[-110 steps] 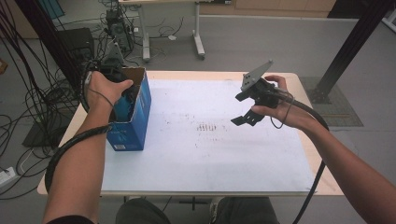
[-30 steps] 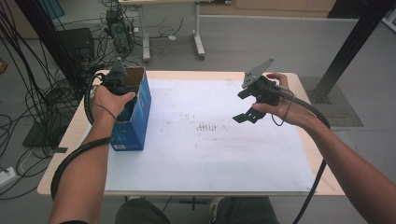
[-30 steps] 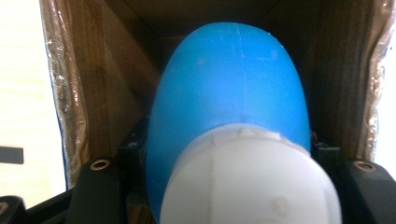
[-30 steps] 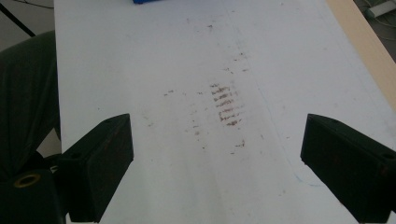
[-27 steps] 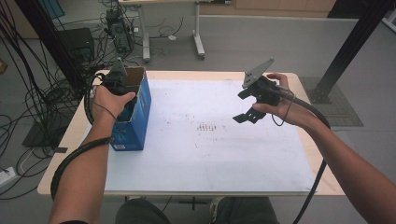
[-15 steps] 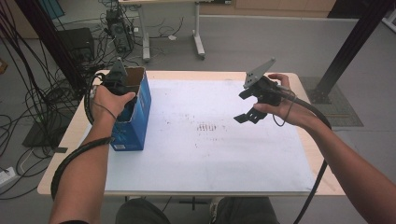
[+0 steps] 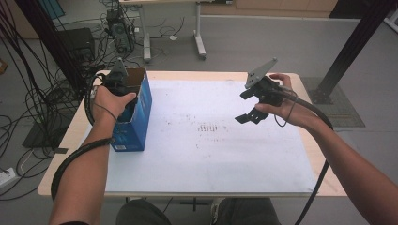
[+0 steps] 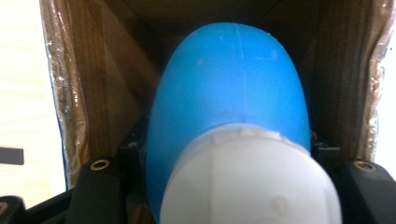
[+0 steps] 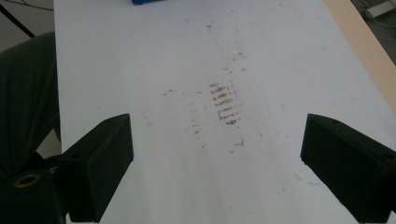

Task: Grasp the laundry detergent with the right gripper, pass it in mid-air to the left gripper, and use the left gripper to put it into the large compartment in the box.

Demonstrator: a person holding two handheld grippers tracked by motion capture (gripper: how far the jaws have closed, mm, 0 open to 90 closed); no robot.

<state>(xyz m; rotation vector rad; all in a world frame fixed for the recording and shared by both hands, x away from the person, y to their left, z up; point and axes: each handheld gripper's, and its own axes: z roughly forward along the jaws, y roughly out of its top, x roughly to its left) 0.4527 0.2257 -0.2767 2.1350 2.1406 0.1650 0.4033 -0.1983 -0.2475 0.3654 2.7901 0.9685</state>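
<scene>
The left gripper point(image 7: 123, 101) is lowered into the open top of a tall blue cardboard box point(image 7: 133, 123) that stands upright near the left edge of the table, and the person's left hand point(image 7: 111, 99) wraps around it at the box's rim. In the left gripper view its jaws sit low on either side of a blue plastic bottle with a white cap point(image 8: 233, 116), pinching it; the white cap is nearest the camera and the blue body points away into the box, whose brown inner walls point(image 8: 93, 84) rise on both sides. The grey three-cornered plate on this gripper stands above the box top in the high view.

The right gripper point(image 7: 251, 115) is held in the air by the right hand point(image 7: 281, 101) over the right-hand half of the table, well apart from the box. Its jaws are spread wide, with nothing between them. In the right gripper view they frame a bare stretch of the white paper sheet point(image 7: 211, 154) that covers the light wooden table point(image 7: 328, 183), and between them lies a patch of short brown smudge marks point(image 9: 224, 105). The same marks show near the middle of the sheet in the high view, between the box and the right gripper. A black cable trails from each gripper along the forearm
</scene>
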